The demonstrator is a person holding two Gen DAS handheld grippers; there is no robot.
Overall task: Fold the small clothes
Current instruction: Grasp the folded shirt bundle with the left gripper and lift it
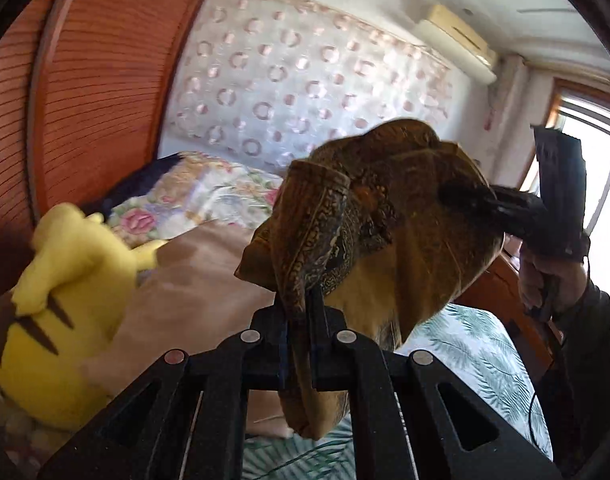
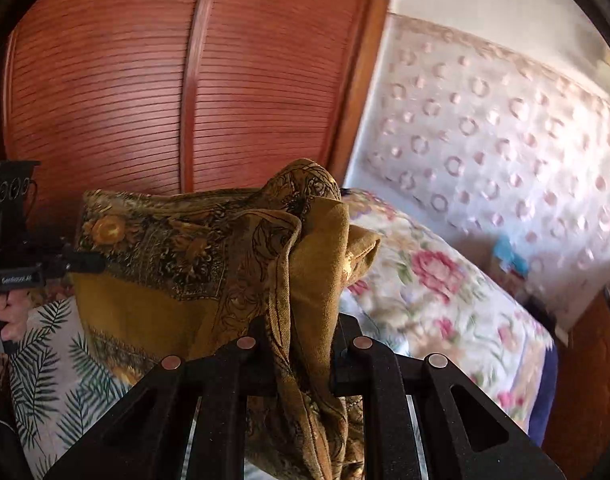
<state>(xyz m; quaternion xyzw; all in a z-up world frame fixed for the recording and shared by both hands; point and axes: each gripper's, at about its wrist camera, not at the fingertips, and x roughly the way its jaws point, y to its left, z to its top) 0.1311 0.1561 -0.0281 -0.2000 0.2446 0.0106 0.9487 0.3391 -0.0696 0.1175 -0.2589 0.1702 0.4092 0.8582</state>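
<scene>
The scarf (image 1: 389,216) hung between the 2 grippers above the bed (image 1: 477,344), plush toy (image 1: 61,312) at its left.

Left gripper (image 1: 301,312): jaws closed tight on a bunched fold of the scarf (image 1: 385,208), fingers pointing fwd and slightly up, cloth pinched right between them. Right gripper (image 2: 301,344): jaws likewise clamped on the scarf, fabric filling the gap. Both held raised, facing each other w/ the cloth stretched between. From the left cam I see my right gripper's tips buried in the fabric's far edge, my right hand (image 1: 545,280) wrapped round its handle, dark sleeve behind. From the right cam, my left hand (image 2: 9,316) grips its handle at frame edge.
</scene>
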